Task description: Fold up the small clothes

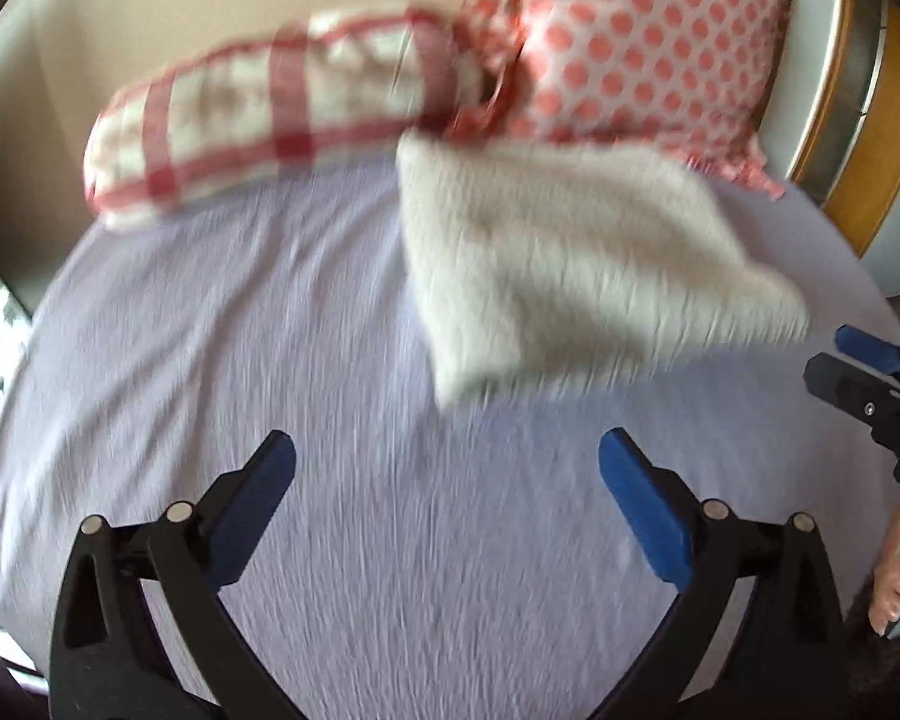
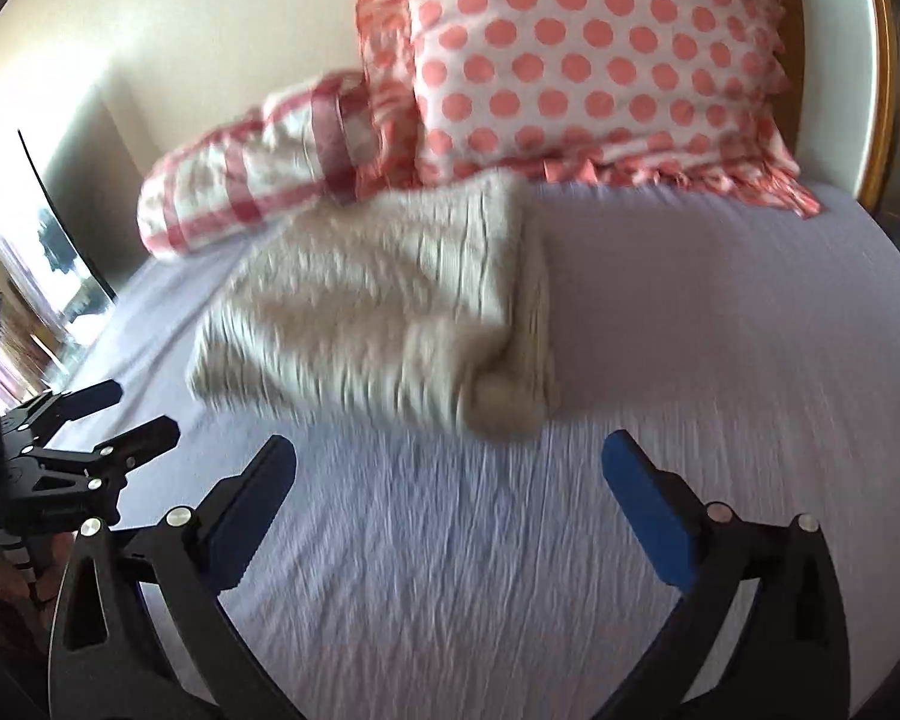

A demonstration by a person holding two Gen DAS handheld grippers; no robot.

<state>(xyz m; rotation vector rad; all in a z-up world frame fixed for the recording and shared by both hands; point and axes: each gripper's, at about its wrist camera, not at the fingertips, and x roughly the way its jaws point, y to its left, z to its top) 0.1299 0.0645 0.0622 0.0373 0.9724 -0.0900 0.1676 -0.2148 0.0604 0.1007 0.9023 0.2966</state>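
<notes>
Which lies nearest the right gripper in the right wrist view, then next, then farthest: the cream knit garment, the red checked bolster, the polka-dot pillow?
From the right gripper:
1. Cream knit garment, just ahead on the sheet.
2. Red checked bolster, behind it, left.
3. Polka-dot pillow, farthest, at the headboard.

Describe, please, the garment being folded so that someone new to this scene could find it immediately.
Start at the bed with the lilac sheet. Near its head lie a polka-dot pillow and a red-checked bolster. Just in front of them lies the cream knitted garment, folded over: the only plain, unpatterned, ribbed piece there.
</notes>
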